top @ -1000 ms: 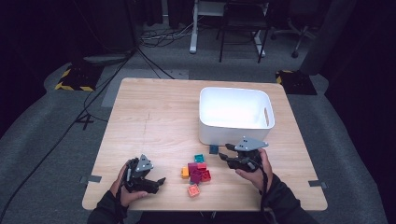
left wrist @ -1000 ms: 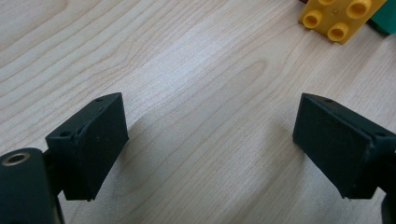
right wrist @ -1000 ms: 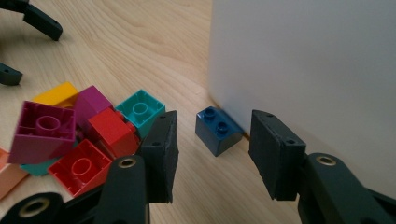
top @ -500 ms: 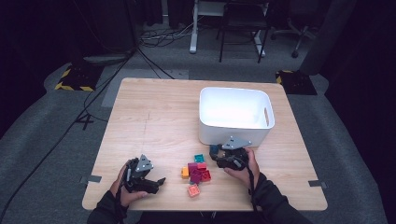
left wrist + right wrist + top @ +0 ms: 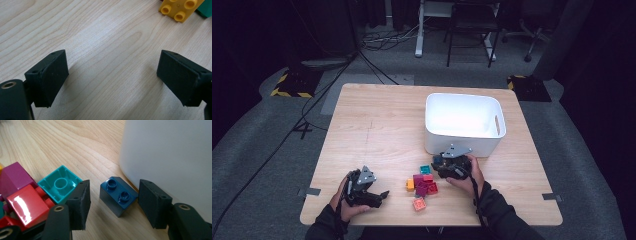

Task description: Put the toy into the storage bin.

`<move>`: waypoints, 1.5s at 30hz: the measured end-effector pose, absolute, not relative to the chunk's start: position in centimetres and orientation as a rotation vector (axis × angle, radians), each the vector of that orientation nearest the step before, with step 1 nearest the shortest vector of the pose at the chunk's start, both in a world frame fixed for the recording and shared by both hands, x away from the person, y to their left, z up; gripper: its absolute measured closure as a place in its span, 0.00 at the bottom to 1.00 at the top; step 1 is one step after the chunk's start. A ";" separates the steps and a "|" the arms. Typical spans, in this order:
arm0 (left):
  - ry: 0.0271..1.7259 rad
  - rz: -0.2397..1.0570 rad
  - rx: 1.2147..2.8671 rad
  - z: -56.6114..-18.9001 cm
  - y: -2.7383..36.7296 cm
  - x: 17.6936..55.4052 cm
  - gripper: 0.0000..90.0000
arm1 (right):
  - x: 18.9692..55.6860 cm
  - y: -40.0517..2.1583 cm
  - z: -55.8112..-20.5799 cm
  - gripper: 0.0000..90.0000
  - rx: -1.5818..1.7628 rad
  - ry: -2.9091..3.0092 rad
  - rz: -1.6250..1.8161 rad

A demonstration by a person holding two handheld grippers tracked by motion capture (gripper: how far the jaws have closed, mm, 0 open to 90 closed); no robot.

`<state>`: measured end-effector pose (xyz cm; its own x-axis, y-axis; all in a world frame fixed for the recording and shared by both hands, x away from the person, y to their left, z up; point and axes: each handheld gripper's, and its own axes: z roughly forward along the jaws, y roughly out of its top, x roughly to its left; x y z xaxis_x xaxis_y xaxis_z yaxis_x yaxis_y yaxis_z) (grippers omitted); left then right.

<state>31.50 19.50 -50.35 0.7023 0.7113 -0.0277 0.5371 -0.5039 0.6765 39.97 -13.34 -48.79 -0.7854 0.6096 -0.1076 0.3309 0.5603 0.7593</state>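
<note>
**Mia:** How many grippers are there?

**Ben:** Two. The left gripper (image 5: 379,196) sits near the front edge of the table (image 5: 377,125). Its jaws are wide apart, with bare wood between them. It holds nothing.

**Mia:** And the other one?

**Ben:** The right gripper (image 5: 113,203) is low, by the front wall of the one white bin (image 5: 464,117). Its jaws have just been opening. One dark blue brick (image 5: 118,195) stands on the table between them. There is a gap on each side, so the pads are not pressing it.

**Mia:** Where is that brick, then?

**Ben:** Just beside the bin's wall, with its two studs up. One teal brick (image 5: 60,183) lies upside down just beside it, on the other side of one jaw.

**Mia:** How many bricks are there?

**Ben:** I count one dark blue, one teal (image 5: 425,169), one orange (image 5: 410,184) and one pink one (image 5: 419,203) at the front. The purple and red ones (image 5: 424,184) are bunched together, so I cannot count those. They all lie between the two hands.

**Mia:** How many hands?

**Ben:** Two, one on each gripper.
</note>
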 end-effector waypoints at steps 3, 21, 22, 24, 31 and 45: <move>0.948 0.333 2.232 -50.4 19.5 31.5 0.12 | 40.1 -13.1 -48.9 0.49 0.774 2.448 1.070; 0.948 0.333 2.232 -50.4 19.5 31.5 0.12 | 40.7 -13.0 -49.7 0.66 0.848 2.475 1.076; 0.947 0.333 2.232 -50.4 19.5 31.5 0.12 | 40.8 -13.2 -49.6 0.66 0.834 2.478 1.062; 0.947 0.333 2.232 -50.4 19.5 31.5 0.12 | 40.6 -13.5 -49.4 0.66 0.847 2.470 1.088; 0.947 0.333 2.232 -50.4 19.5 31.5 0.12 | 39.3 -15.5 -48.1 0.66 0.801 2.452 1.154; 0.947 0.333 2.232 -50.3 19.5 31.5 0.12 | 37.4 -20.0 -44.8 0.66 0.780 2.383 1.219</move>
<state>31.50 19.50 -50.35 0.7022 0.7114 -0.0280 0.5373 -0.5037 0.6765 37.36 -20.00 -44.81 -0.7865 0.6148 -0.0590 0.3120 0.4778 0.8212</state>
